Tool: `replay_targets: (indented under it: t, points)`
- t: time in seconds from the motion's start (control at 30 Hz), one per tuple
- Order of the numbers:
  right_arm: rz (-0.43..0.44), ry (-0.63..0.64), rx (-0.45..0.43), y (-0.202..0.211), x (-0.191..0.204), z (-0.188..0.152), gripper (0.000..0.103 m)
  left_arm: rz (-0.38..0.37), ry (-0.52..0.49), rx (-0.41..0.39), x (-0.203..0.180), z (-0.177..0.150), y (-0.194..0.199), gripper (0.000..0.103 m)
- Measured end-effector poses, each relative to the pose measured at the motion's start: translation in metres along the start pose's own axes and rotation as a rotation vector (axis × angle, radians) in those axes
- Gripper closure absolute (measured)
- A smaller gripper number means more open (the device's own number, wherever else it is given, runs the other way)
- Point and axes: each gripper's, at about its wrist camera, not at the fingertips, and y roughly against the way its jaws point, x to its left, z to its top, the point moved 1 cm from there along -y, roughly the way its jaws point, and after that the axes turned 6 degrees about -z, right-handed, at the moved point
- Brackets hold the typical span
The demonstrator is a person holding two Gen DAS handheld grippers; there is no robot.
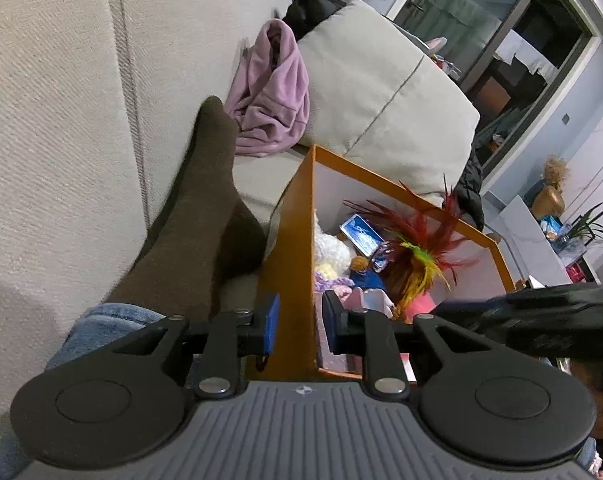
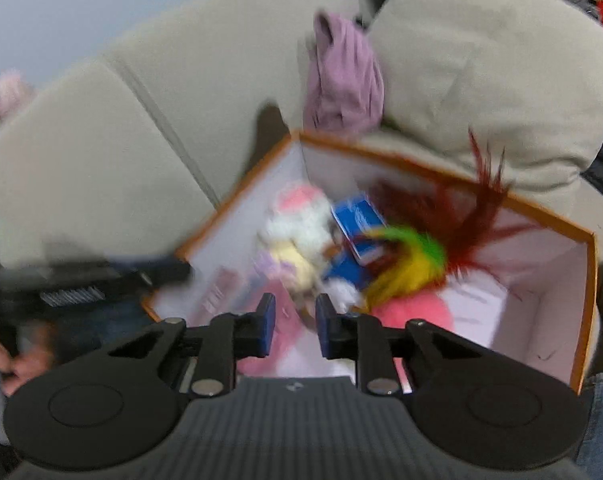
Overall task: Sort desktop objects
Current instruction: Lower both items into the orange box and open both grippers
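Note:
An orange-edged box [image 1: 301, 216] with white inner walls stands on a beige sofa. It holds a white plush toy [image 1: 331, 246], a blue card pack [image 1: 360, 235], a red, yellow and green feather toy [image 1: 419, 256] and a pink item [image 1: 419, 306]. My left gripper [image 1: 300, 326] straddles the box's near left wall, with its jaws a little apart and nothing between the pads. In the blurred right wrist view, my right gripper [image 2: 295, 326] hovers over the box [image 2: 585, 280], with its jaws apart and empty, above the plush toy [image 2: 297, 236], the card pack [image 2: 359, 222] and the feather toy [image 2: 417, 256].
A leg in a brown sock [image 1: 197, 216] and jeans lies on the sofa left of the box. A purple garment [image 1: 271, 92] is bunched between the cushions behind it. The other gripper [image 1: 541, 320] shows at the right edge. A glass door and a side table stand far right.

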Motion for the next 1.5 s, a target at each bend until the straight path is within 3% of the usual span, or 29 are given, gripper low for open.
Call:
replay_targets:
  t: [0.13,0.33,0.4,0.43,0.5,0.63,0.9,1.3,1.5]
  points:
    - [0.019,0.045,0.113,-0.039,0.0,-0.001,0.088,-0.032,0.032,0.012,0.003,0.0,-0.002,0.082]
    - [0.062,0.165,0.252,-0.08,0.002,0.012,0.089,-0.044,0.061,0.012,0.007,-0.001,-0.004,0.084]
    - [0.086,0.205,0.251,-0.084,0.007,0.015,0.09,-0.044,0.062,0.013,0.007,-0.002,-0.004,0.084]
    - [0.101,0.22,0.255,-0.086,0.01,0.016,0.097,-0.041,0.059,0.012,0.007,-0.002,-0.004,0.085]
    - [0.117,0.243,0.256,-0.089,0.017,0.016,0.101,-0.035,0.052,0.013,0.005,-0.003,-0.005,0.085]
    - [0.176,0.28,0.24,-0.091,0.023,0.019,0.101,-0.034,0.051,0.012,0.006,-0.003,-0.005,0.085]
    - [0.173,0.278,0.243,-0.088,0.019,0.02,0.101,-0.025,0.039,0.013,0.004,-0.003,-0.005,0.085]
    - [0.055,0.278,0.214,-0.056,0.009,0.018,0.091,0.01,0.006,-0.014,0.001,-0.001,0.002,0.085]
    - [0.012,0.243,0.135,-0.017,-0.004,0.008,0.089,0.033,-0.027,-0.03,-0.011,-0.002,0.013,0.085]
